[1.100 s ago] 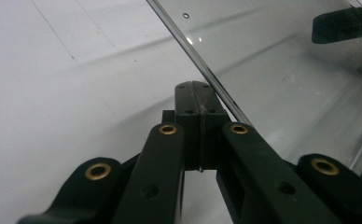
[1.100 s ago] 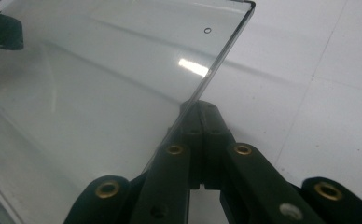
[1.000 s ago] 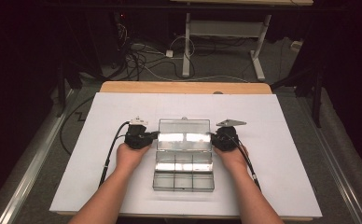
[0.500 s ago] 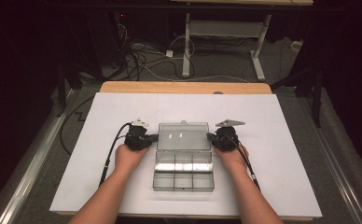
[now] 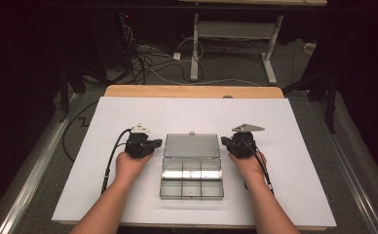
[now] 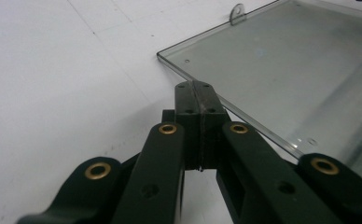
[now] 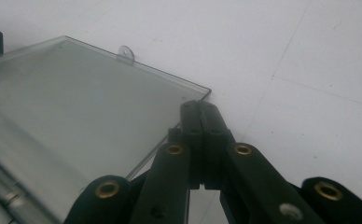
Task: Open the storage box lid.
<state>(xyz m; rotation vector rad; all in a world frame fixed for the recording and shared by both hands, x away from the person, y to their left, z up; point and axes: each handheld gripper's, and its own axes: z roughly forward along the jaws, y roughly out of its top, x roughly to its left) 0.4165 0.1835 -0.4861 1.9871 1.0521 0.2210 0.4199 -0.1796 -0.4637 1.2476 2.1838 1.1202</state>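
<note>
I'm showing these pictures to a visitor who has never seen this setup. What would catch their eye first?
Most likely the clear plastic box in the middle of the white table, its lid folded back flat and its compartments looking empty. Next, the black left tongs and right tongs, jaws closed, flanking the lid's side edges.

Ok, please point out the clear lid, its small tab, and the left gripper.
clear lid [image 5: 192, 145], high view, middle of the opened flat panel.
small tab [image 6: 237, 12], left gripper view, on the lid's far edge.
left gripper [image 6: 199, 95], left gripper view, tip of the closed jaws.
</note>
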